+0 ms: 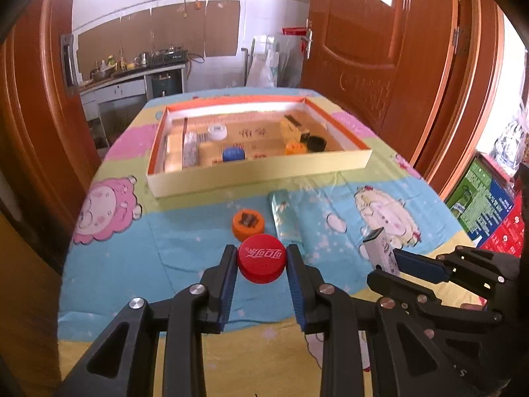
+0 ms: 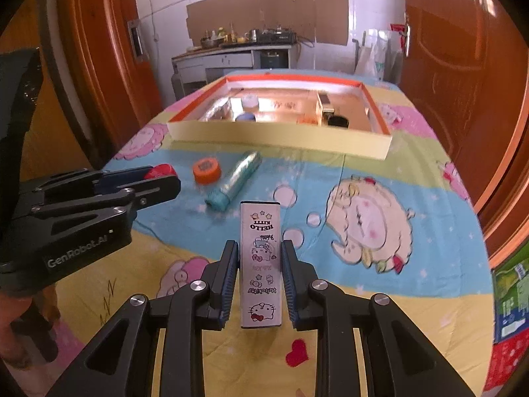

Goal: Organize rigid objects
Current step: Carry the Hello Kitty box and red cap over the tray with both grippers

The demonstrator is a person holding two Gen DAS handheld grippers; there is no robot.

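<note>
Jaws of the left gripper [image 1: 262, 262] clamped a red Coca-Cola bottle cap [image 1: 262, 258] above the cartoon-print tablecloth [image 1: 185, 264], in front of an orange cap [image 1: 248, 224] and a teal tube [image 1: 285, 218]. Beside it, the right gripper [image 2: 260, 269] pinched a white Hello Kitty box [image 2: 261, 264]. Farther back lay the shallow orange-rimmed tray [image 1: 258, 173], holding several small items.

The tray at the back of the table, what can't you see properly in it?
- Tray, right wrist view: its near wall hides the bottoms of the blue cap and black cap.
- Left wrist view: labels on the yellow box are too small and blurred.
- Foil-wrapped item: glare, unidentifiable.
</note>
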